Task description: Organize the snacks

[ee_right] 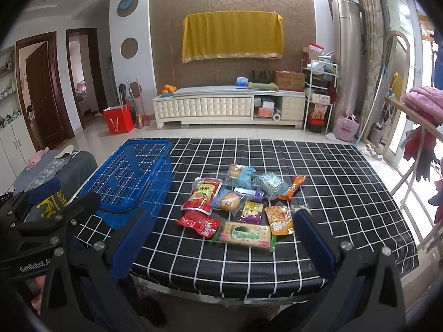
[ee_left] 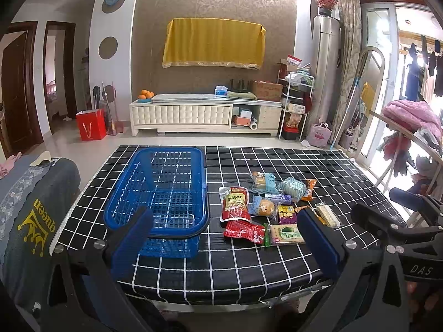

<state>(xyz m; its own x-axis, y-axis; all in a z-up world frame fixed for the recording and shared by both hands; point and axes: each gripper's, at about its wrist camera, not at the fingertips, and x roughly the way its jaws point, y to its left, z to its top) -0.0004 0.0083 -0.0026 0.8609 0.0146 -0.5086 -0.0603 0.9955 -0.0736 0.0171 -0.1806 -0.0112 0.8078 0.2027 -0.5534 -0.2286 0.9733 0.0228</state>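
An empty blue plastic basket point(ee_left: 163, 191) point(ee_right: 130, 177) stands on the left part of the black checked table point(ee_left: 235, 271) point(ee_right: 346, 193). Right of it lies a loose pile of snack packets: a red pouch point(ee_left: 234, 203) point(ee_right: 203, 193), a smaller red packet point(ee_left: 243, 231) point(ee_right: 199, 222), a green cracker pack point(ee_left: 285, 233) point(ee_right: 246, 235), a purple packet point(ee_right: 252, 211), an orange packet point(ee_right: 279, 220) and several others. My left gripper point(ee_left: 224, 238) hovers open above the near table edge. My right gripper point(ee_right: 221, 238) is open too, nothing between its fingers, facing the pile.
A chair draped in grey cloth point(ee_left: 30, 215) stands at the table's left. Behind the table are tiled floor, a white TV cabinet point(ee_left: 205, 114), a red bag point(ee_left: 91, 124) and a shelf rack point(ee_left: 296, 105). A clothes rack with pink bedding point(ee_left: 412, 116) stands on the right.
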